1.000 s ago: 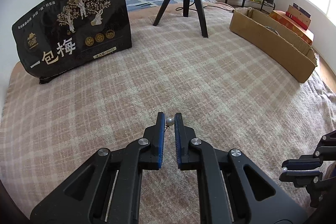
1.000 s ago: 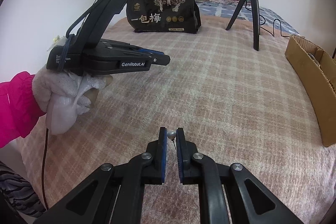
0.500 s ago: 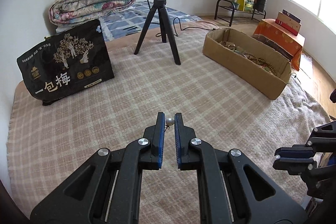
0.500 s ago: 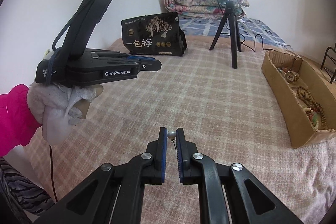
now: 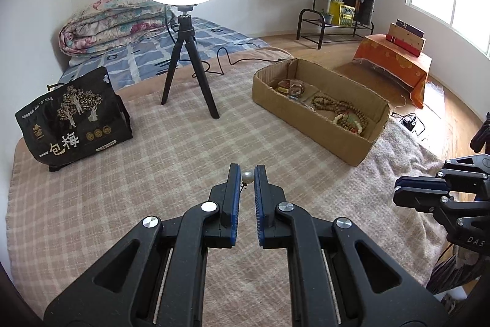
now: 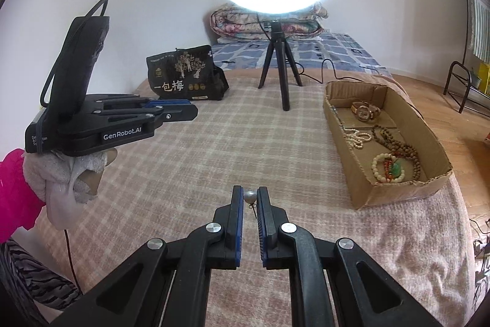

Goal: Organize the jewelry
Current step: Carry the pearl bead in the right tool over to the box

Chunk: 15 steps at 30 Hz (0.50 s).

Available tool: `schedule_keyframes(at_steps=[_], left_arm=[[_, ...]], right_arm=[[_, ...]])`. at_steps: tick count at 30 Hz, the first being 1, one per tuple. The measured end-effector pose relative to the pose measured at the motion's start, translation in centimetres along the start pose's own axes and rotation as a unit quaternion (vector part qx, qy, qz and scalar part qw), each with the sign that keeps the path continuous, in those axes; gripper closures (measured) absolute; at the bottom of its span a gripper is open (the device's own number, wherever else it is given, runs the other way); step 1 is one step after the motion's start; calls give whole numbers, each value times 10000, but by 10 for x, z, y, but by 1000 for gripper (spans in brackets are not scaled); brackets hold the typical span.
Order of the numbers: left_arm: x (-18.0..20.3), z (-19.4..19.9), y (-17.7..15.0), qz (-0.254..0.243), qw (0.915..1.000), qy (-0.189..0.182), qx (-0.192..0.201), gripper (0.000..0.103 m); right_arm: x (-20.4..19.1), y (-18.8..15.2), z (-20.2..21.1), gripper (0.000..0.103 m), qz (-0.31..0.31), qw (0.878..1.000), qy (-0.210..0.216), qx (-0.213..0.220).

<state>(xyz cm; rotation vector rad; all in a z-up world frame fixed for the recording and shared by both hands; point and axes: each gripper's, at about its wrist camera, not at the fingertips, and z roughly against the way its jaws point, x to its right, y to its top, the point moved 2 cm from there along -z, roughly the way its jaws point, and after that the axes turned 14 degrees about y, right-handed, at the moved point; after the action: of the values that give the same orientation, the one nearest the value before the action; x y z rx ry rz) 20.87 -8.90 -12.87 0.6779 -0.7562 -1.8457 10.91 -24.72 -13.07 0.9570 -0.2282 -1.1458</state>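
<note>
Pinching pearl earring (image 5: 247, 177) in our left gripper (image 5: 246, 175), second pearl earring (image 6: 250, 196) in our right gripper (image 6: 250, 198), both above plaid blanket (image 5: 153, 173). Cardboard box (image 6: 395, 195) with beads sits near, right.

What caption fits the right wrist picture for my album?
Right tool pinching a small round white pearl earring above the checked blanket, near the brown cardboard jewelry box.

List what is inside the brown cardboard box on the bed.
The brown cardboard box holds a gold-toned wristwatch, a white pearl strand, dark wooden bead strings and a cream bead bracelet with green and red pieces. Its near wall hides part of the floor.
</note>
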Motion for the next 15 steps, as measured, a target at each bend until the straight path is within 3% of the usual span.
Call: schedule_keyframes(at_steps=[15], left_arm=[[67,-1,31,240,9990,-277,251,96]], right_arm=[[84,21,44,97,-314,9987,-366,136]])
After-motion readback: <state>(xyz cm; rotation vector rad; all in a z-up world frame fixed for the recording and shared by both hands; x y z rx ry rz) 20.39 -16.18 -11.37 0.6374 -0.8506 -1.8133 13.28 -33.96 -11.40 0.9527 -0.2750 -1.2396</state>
